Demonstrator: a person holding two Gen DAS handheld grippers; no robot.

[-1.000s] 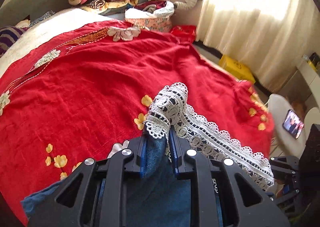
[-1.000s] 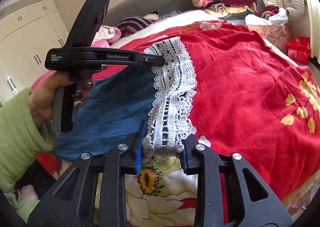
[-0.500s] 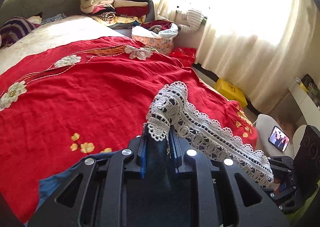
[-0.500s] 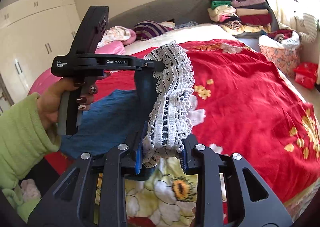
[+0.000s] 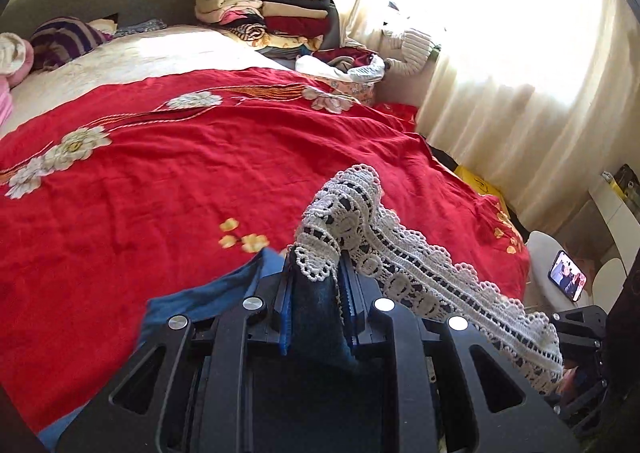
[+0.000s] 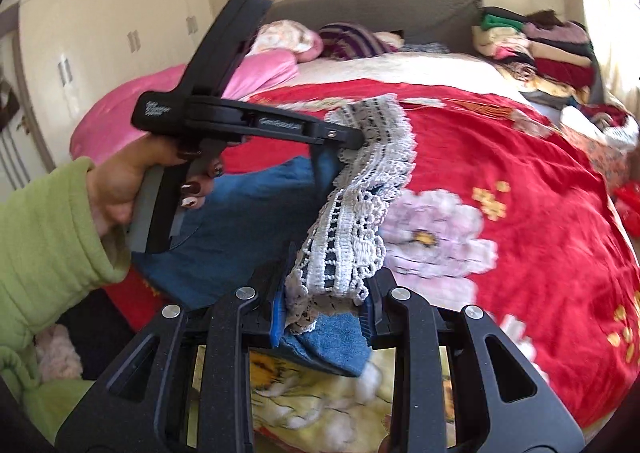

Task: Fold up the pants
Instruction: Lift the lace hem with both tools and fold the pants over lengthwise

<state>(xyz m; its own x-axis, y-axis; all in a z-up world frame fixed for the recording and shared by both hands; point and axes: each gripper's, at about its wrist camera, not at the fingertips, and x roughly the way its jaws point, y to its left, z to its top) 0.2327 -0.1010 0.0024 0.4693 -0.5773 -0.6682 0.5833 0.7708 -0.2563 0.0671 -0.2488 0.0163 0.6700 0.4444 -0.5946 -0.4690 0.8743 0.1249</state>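
Observation:
The blue denim pants (image 6: 240, 205) have a white lace hem (image 6: 360, 189) and hang above the red bedcover (image 6: 520, 157). My right gripper (image 6: 324, 293) is shut on one end of the lace hem and the denim under it. My left gripper (image 6: 352, 137), held by a hand in a green sleeve (image 6: 48, 237), grips the other end. In the left wrist view the left gripper (image 5: 316, 273) has dark denim (image 5: 208, 297) between its blue pads, and its jaws are opening slightly. The lace (image 5: 400, 253) runs from there down to the right. The rest of the pants trails onto the bed.
Folded clothes (image 5: 272, 9) are stacked at the head of the bed beside a full basket (image 5: 344, 73). Curtains (image 5: 520, 73) and a lit phone (image 5: 568, 276) are on the right. A pink quilt (image 6: 160, 93) and white wardrobe (image 6: 100, 13) lie to the left.
Both grippers have carried the lace hem across the bed and a little higher, pulling more denim off the cover. The right gripper has rolled, so the left one now appears tilted.

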